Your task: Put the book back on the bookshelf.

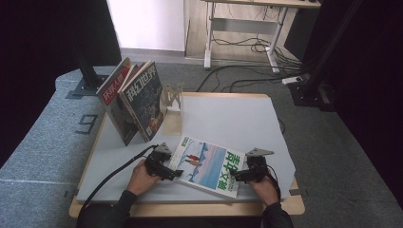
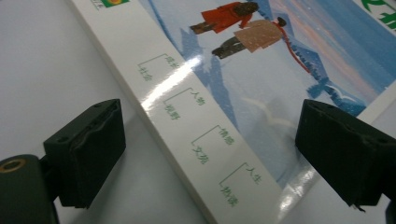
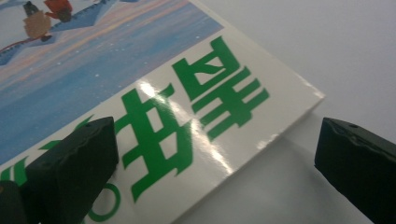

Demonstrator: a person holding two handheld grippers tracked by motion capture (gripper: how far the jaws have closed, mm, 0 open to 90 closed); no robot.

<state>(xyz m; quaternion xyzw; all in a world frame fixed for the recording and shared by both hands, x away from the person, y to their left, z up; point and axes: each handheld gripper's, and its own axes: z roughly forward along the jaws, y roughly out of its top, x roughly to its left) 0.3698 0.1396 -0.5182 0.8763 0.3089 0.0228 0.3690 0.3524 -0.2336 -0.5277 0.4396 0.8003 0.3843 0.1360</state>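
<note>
Magazine [image 3: 154, 116] title, big green characters

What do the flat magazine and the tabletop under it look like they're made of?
The magazine looks like glossy coated paper: bright glare streaks run across its printed cover, and its thin edge lies flat. The tabletop looks like a matte pale grey sheet or mat, with no sharp reflections, laid over a board with a light wood-coloured edge, probably plywood or laminate.
</note>
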